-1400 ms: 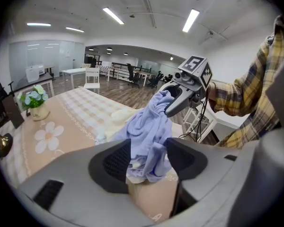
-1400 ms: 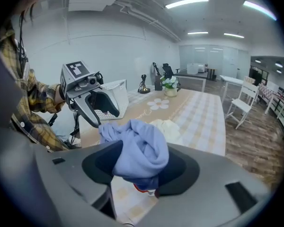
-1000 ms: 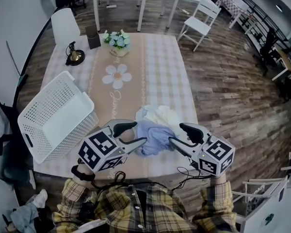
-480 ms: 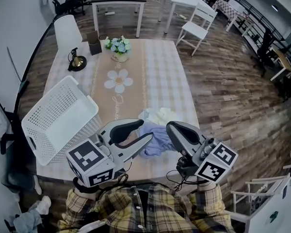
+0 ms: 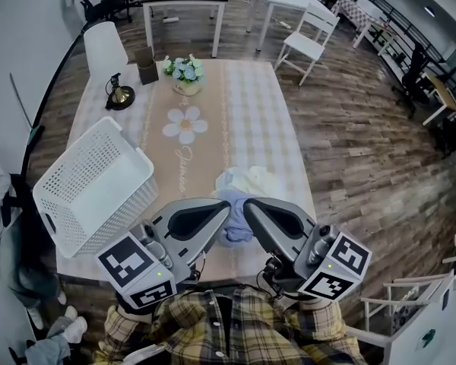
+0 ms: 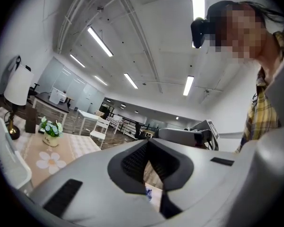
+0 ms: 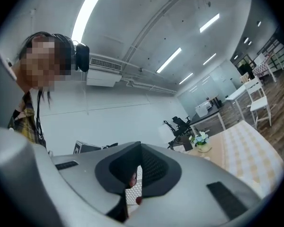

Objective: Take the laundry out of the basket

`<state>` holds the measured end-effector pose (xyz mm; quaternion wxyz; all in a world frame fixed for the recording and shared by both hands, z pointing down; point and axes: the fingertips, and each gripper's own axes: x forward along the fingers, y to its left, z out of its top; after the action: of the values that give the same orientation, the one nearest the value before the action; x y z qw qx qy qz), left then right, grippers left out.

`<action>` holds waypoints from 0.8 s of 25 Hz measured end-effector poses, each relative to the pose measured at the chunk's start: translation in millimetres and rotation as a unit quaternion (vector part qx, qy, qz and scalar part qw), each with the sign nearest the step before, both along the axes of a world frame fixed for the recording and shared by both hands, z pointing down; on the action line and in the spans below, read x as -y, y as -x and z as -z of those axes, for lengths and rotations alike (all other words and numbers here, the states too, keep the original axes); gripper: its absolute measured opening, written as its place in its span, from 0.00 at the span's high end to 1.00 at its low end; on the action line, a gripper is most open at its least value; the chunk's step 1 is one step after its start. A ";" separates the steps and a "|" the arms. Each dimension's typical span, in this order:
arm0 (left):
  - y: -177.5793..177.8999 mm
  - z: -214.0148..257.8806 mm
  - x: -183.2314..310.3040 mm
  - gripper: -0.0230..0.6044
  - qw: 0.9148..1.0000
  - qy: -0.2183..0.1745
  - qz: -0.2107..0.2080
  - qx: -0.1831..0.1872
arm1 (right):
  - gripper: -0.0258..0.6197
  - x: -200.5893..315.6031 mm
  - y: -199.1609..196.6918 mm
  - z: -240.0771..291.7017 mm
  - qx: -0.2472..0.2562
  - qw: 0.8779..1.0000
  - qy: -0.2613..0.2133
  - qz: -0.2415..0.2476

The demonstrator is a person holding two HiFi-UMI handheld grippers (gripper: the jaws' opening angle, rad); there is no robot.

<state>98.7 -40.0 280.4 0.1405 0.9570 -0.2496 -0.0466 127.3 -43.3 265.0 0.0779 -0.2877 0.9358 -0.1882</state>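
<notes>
Laundry (image 5: 247, 182), a pale blue and white heap, lies on the checked surface (image 5: 251, 105) near its front edge, outside the basket. The white basket (image 5: 91, 185) sits tilted at the surface's left edge, apart from the heap. I hold both grippers close under the head camera, their tips nearly meeting just in front of the heap. The left gripper (image 5: 222, 210) has its fingers pressed together with nothing between them, and its own view looks up at the ceiling. The right gripper (image 5: 251, 206) is the same, closed and empty. A flower pot (image 5: 185, 71) stands at the far end, with a lamp (image 5: 120, 91) to its left.
</notes>
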 end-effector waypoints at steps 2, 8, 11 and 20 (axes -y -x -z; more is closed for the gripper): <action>0.1 3.5 -1.9 0.94 1.000 0.002 -0.002 0.000 | 0.94 -1.7 3.2 4.4 0.008 1.000 0.001 0.001; 3.6 0.6 -1.9 0.94 1.000 0.007 -0.001 -0.002 | 0.94 -4.6 11.6 3.0 0.005 1.000 -0.002 0.019; 4.6 0.6 -2.2 0.95 1.000 0.005 0.000 0.000 | 0.94 -5.9 12.3 3.3 0.002 1.000 -0.003 0.023; 7.0 -1.7 0.8 0.95 1.000 0.001 0.006 0.008 | 0.95 -2.7 18.3 1.1 0.005 0.999 -0.001 0.038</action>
<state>91.8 -40.8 282.1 0.1394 0.9557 -0.2563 -0.0395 109.0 -40.5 263.9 0.0755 -0.2512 0.9459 -0.1912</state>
